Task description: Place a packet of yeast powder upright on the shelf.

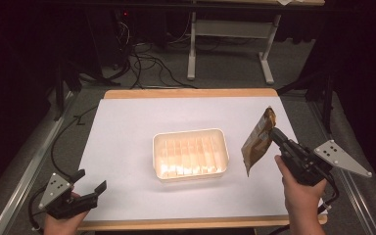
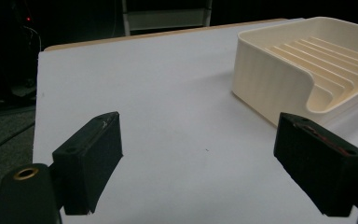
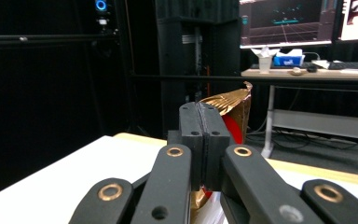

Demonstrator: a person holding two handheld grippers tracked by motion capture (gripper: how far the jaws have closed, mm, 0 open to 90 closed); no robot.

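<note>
Two grippers: your left gripper [image 1: 85,191] is idling at the surface's [image 1: 127,147] near left corner, jaws spread, nothing between. Centre, the cream tray [image 1: 191,153] is sitting. Your right gripper [image 1: 273,132] is pinching the gold pouch [image 1: 257,142], hanging long-axis vertical, just right of the tray.

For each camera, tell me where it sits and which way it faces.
High view: above the person's side, looking forward and down on the table; both hands, both grippers.
Left gripper view: rides the left gripper, low over the table; open jaws, tray ahead.
Right gripper view: rides the right gripper, facing level; jaws clamp the pouch.
Shared: the high view has tray and pouch too.
</note>
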